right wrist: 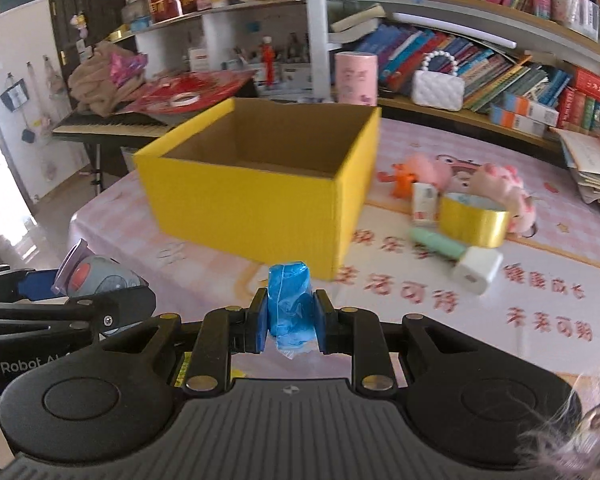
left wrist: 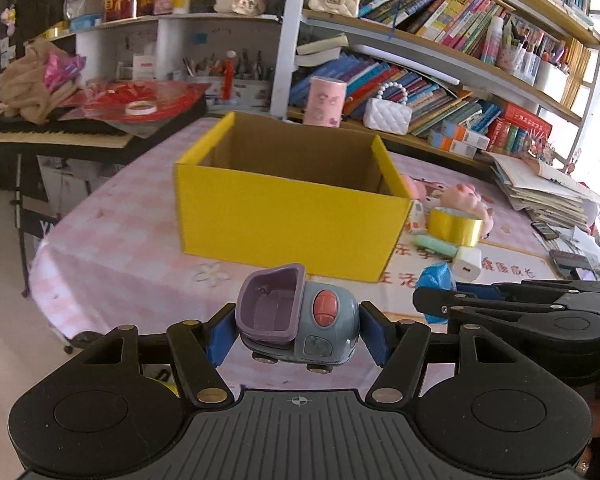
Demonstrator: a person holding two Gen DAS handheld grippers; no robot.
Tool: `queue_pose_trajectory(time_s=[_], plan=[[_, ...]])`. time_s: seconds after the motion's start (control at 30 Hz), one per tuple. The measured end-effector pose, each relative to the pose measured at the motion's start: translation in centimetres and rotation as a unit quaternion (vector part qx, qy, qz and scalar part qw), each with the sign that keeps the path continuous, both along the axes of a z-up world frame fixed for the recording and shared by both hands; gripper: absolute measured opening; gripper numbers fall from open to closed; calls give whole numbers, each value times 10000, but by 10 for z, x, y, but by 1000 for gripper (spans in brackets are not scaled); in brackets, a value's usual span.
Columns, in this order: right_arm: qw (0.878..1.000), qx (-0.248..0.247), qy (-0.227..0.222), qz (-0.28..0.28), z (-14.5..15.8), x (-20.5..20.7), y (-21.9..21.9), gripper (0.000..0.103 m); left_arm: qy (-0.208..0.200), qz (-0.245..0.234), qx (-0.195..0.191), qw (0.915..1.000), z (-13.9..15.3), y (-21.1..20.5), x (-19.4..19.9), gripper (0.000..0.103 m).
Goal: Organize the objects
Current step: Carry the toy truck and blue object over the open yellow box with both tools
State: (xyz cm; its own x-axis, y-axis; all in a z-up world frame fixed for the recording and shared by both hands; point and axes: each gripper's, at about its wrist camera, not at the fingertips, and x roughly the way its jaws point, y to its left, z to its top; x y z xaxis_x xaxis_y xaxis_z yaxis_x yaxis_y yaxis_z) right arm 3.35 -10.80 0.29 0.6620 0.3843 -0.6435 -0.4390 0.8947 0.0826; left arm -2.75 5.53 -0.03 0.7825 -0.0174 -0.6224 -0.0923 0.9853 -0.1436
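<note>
Box [left wrist: 288, 216]: floor hidden behind near wall. Pink toy [left wrist: 414, 188]: partly hidden behind box corner. Blue roll [left wrist: 434, 278]: lower part hidden by right gripper [left wrist: 432, 304]. Book spines [left wrist: 440, 4]: titles illegible.

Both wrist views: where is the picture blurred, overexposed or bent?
Left wrist view: the toy truck in the left gripper is sharp; the bookshelf bows; the right edge is overexposed. Right wrist view: the yellow box and white charger look smeared; the left edge is overexposed.
</note>
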Motion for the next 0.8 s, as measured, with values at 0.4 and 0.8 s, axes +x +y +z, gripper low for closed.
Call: queue_pose_trajectory(time_s=[0.4, 0.8], plan=[[10000, 46, -11, -24, 1, -32, 35, 21, -141, -45, 36, 9999, 2, 31, -27, 64], [9999, -48, -53, -154, 6, -29, 41, 21, -350, -182, 100, 9992, 7, 38, -22, 64]])
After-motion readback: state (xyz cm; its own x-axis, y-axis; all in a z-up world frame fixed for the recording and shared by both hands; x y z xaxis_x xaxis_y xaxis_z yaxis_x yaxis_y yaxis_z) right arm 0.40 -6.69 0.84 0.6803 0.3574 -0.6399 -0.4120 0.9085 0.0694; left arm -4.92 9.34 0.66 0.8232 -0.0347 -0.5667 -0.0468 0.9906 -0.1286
